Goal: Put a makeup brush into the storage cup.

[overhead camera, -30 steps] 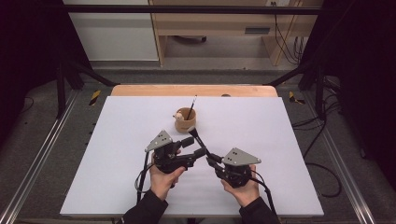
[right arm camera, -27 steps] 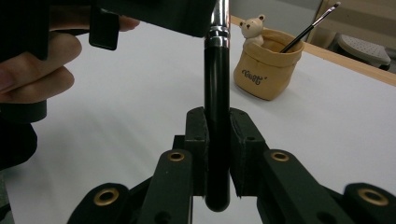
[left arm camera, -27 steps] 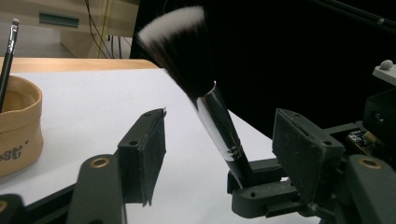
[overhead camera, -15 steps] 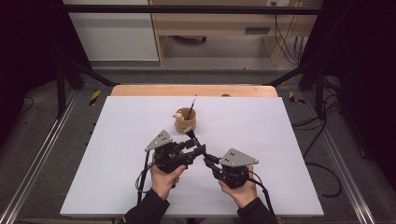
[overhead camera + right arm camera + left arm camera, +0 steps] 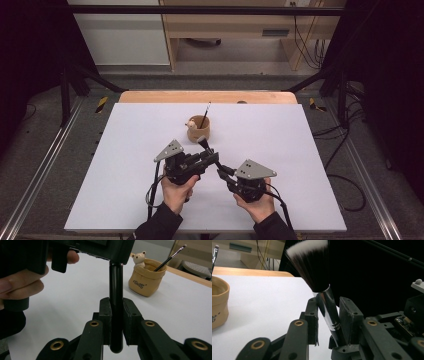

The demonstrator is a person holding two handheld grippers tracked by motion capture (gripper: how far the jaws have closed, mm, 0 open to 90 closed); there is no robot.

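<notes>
A makeup brush [image 5: 312,265] with dark, white-tipped bristles and a silver ferrule [image 5: 327,310] stands between my two grippers over the white table [image 5: 125,150]. My left gripper [image 5: 329,303] has just been closing, and its pads now press on the ferrule. My right gripper [image 5: 116,305] is shut on the brush's black handle [image 5: 116,285]. From above, the left gripper [image 5: 212,157] and right gripper [image 5: 222,171] meet at the brush [image 5: 202,143], just in front of a tan cup [image 5: 200,131].
The tan cup [image 5: 146,280] carries a small bear figure [image 5: 139,258] on its rim and holds a thin brush [image 5: 172,256]. A wooden board edge [image 5: 207,96] runs along the table's far side. Metal rails [image 5: 45,170] flank the table.
The left gripper's jaws have drawn in from wide apart onto the brush's ferrule. Both hands have kept their place, and the right gripper still holds the handle.
</notes>
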